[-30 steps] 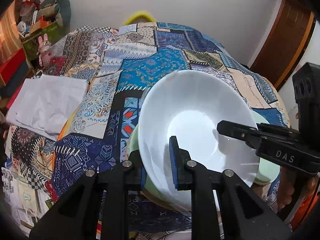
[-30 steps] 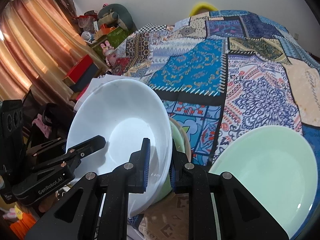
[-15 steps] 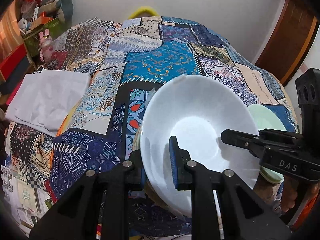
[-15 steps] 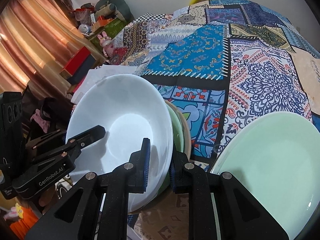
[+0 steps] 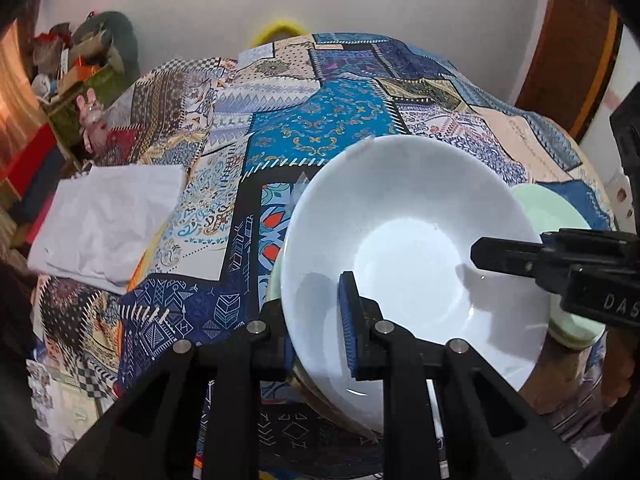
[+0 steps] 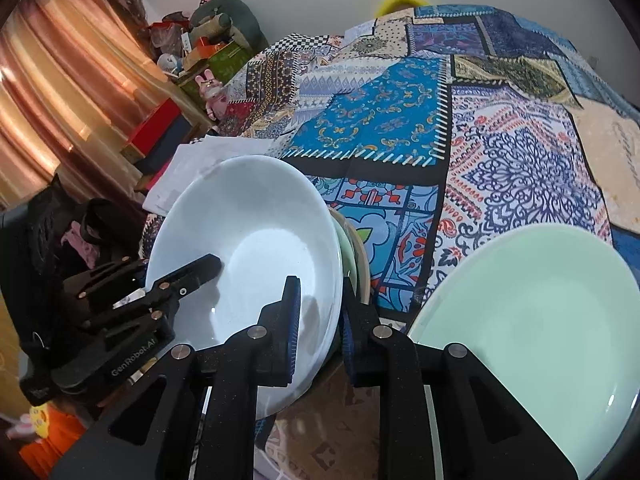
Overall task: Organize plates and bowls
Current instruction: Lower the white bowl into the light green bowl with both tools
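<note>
A white bowl (image 5: 408, 248) sits on top of a stack of bowls, with a green and a beige bowl (image 6: 356, 256) under it, near the front edge of the patchwork-covered table. My left gripper (image 5: 316, 320) is shut on the stack's near-left rim. My right gripper (image 6: 318, 316) is shut on its right rim, one finger inside the white bowl (image 6: 256, 256), one outside. A pale green plate (image 6: 532, 320) lies to the right of the stack; in the left wrist view its edge (image 5: 548, 212) shows behind the bowl.
A folded white cloth (image 5: 108, 220) lies on the table's left side. Boxes and toys (image 5: 76, 80) crowd the far left by an orange curtain (image 6: 60, 92). A wooden door (image 5: 572, 48) stands at the far right. The patterned cloth (image 6: 400, 116) stretches far behind.
Both grippers and the bowl stack have lowered and shifted slightly toward me; the bowls sit flatter now. The grip on the rim has not changed.
</note>
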Motion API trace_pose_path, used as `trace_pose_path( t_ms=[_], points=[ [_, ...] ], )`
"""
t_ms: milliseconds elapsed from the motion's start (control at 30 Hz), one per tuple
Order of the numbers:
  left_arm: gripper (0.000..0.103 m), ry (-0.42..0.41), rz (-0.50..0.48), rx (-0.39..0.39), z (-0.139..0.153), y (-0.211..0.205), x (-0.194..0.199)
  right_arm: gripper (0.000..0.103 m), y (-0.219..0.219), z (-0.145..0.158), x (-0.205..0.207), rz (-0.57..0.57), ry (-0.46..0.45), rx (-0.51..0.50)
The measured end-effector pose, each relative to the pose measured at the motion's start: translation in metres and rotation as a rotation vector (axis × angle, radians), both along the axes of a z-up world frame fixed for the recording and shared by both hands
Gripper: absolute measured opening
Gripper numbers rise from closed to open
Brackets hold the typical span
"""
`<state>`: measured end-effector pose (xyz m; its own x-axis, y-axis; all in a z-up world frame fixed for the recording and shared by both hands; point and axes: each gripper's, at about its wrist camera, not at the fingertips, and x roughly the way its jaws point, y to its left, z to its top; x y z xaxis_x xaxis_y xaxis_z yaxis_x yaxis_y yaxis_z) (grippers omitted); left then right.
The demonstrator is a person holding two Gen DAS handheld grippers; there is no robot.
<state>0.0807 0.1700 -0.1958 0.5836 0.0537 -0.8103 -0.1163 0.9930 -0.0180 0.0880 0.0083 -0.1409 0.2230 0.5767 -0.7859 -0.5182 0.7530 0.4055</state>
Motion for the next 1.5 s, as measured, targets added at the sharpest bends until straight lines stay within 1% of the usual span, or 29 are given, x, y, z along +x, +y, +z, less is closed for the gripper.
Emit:
trace_pose_path(
  t_ms=[67,100,167,200,233,267,300,333,400,467,500,667,733,800,900,967,1033,1067,1133,1233,1333,1433,1500],
  points=[
    [0.021,0.007,-0.002,-0.004,0.000,0.001,0.001,0.018,0.000,0.001,0.000,-0.008,0.005,0.007],
    [0.021,0.012,-0.002,-0.006,-0.001,0.001,0.002,0.018,-0.001,0.003,-0.001,-0.012,-0.007,0.005],
    [0.022,0.026,-0.007,0.001,-0.003,0.001,0.003,0.022,-0.004,0.013,-0.004,-0.036,-0.081,-0.024],
    [0.024,0.021,-0.008,-0.002,-0.003,0.001,0.003,0.022,-0.006,0.019,-0.006,-0.029,-0.115,-0.018],
    [0.031,0.016,-0.010,-0.004,-0.003,0.000,0.002,0.022,-0.007,0.022,-0.006,-0.023,-0.118,-0.008],
    [0.035,0.025,-0.023,-0.005,-0.004,-0.002,0.004,0.022,-0.008,0.023,-0.005,-0.020,-0.113,0.001],
    [0.042,0.026,-0.034,0.000,-0.005,-0.005,0.005,0.023,-0.009,0.023,-0.005,-0.019,-0.104,0.006],
    [0.048,0.028,-0.042,0.010,-0.005,-0.009,0.006,0.023,-0.009,0.022,-0.004,-0.016,-0.096,0.005],
    [0.055,0.032,-0.065,0.060,-0.006,-0.021,0.008,0.023,-0.011,0.019,-0.004,-0.020,-0.086,0.006],
    [0.056,0.043,-0.068,0.108,-0.005,-0.029,0.009,0.023,-0.015,0.016,-0.005,-0.027,-0.074,0.011],
    [0.057,0.054,-0.065,0.109,-0.004,-0.030,0.011,0.023,-0.017,0.015,-0.005,-0.029,-0.063,0.021],
    [0.057,0.094,-0.005,-0.004,0.007,-0.017,0.016,0.023,-0.023,0.019,-0.007,-0.033,-0.063,0.044],
    [0.059,0.096,0.019,-0.058,0.013,-0.012,0.017,0.026,-0.025,0.022,-0.009,-0.030,-0.068,0.050],
    [0.060,0.098,0.038,-0.077,0.016,-0.008,0.018,0.028,-0.026,0.024,-0.010,-0.031,-0.079,0.054],
    [0.060,0.086,0.054,-0.051,0.022,-0.009,0.018,0.031,-0.028,0.025,-0.012,-0.033,-0.085,0.056],
    [0.060,0.074,0.050,-0.050,0.027,-0.010,0.014,0.031,-0.029,0.025,-0.012,-0.028,-0.088,0.052],
    [0.061,0.045,0.051,-0.032,0.034,-0.011,0.009,0.032,-0.029,0.025,-0.012,-0.025,-0.092,0.045],
    [0.062,0.017,0.047,-0.018,0.040,-0.012,0.003,0.032,-0.030,0.025,-0.012,-0.023,-0.095,0.041],
    [0.065,-0.011,0.031,-0.024,0.047,-0.012,-0.004,0.033,-0.029,0.026,-0.012,-0.021,-0.102,0.029],
    [0.066,-0.045,0.043,-0.012,0.054,-0.010,-0.017,0.035,-0.028,0.026,-0.011,-0.019,-0.107,0.016],
    [0.067,-0.053,0.063,-0.004,0.054,-0.004,-0.023,0.039,-0.026,0.027,-0.010,-0.015,-0.120,-0.001],
    [0.068,-0.036,0.076,-0.023,0.046,0.003,-0.026,0.041,-0.024,0.025,-0.009,-0.011,-0.127,-0.020],
    [0.068,-0.016,0.083,-0.053,0.037,0.009,-0.028,0.042,-0.023,0.022,-0.008,-0.011,-0.118,-0.027]
  ],
)
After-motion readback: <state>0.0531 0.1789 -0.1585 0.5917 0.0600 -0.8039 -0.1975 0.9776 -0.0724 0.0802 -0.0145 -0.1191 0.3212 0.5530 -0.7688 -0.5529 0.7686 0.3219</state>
